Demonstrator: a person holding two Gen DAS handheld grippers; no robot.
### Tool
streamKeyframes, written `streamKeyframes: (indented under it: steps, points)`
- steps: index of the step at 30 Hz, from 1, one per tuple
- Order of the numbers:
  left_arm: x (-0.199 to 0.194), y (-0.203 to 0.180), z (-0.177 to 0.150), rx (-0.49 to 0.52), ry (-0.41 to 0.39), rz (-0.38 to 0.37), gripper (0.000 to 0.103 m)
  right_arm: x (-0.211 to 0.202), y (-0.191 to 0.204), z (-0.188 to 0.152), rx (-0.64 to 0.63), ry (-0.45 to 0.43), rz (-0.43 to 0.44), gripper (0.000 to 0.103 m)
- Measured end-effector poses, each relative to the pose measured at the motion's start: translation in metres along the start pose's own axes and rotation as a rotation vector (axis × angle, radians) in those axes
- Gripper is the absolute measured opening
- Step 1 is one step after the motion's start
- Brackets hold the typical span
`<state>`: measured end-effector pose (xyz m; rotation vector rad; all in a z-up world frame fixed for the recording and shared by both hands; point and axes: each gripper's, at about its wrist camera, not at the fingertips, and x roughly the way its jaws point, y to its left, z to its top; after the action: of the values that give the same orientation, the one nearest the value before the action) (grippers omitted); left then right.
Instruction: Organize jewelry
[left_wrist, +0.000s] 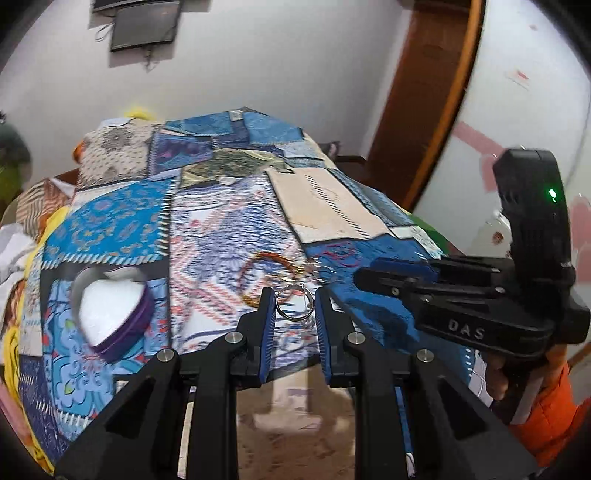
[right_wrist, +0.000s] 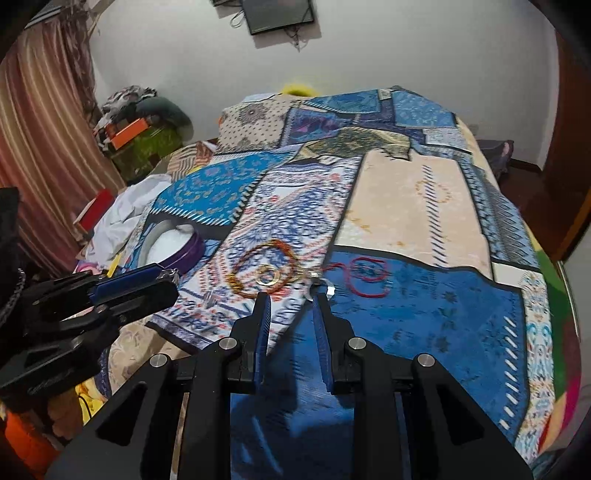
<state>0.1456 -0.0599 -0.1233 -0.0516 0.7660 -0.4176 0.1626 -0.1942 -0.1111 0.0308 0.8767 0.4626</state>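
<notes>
Far left on the bed, the heart-shaped box (left_wrist: 110, 314) is seen lying open on the patchwork bed cover (left_wrist: 229, 221). Its white lining faces up and its purple wall is turned toward the camera. In the right wrist view it is partly hidden behind the left gripper's tip.

Next along, the left gripper (left_wrist: 294, 301) is held over the near edge of the bed. A silver ring (left_wrist: 279, 309) is pinched between its blue fingers (left_wrist: 266, 321), which are drawn in narrow. The band is touched by a pad on each side, and a pale stone hangs at its lower right. The ring is clear of the cover.

Just beyond those fingertips, a cluster of orange and gold bangles (left_wrist: 266, 264) is spread on the white-and-blue patch. A small gold ring (right_wrist: 267, 277) is caught among them in the right wrist view, with a thin chain trailing off to the right.

Further right, red loops (right_wrist: 365, 277) are laid on the deep blue patch, near the bangles but apart from them.

The right gripper (right_wrist: 290, 295) is held low over the same stretch of cover, its fingers set narrow with a slim gap between them. A small pale glint sits beside the right fingertip; whether anything is actually gripped cannot be told.

At the far right of the left wrist view, an orange sleeve (left_wrist: 546, 406) is seen behind the right gripper's handle.
</notes>
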Motion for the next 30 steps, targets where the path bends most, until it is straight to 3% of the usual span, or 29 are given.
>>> streamKeyframes:
  steps: [7,19,30]
  points:
    - [0.025,0.010,-0.022,-0.038,0.139,0.000,0.020,0.000,-0.011,-0.004,0.008,0.021,-0.008,0.021]
    - [0.016,0.024,-0.036,-0.057,0.130,-0.014,0.020,0.032,0.029,0.007,-0.080,0.066,0.114,0.021]
    - [0.015,0.027,-0.041,-0.049,0.111,-0.025,0.020,0.060,0.055,0.009,-0.154,0.150,0.153,0.021]
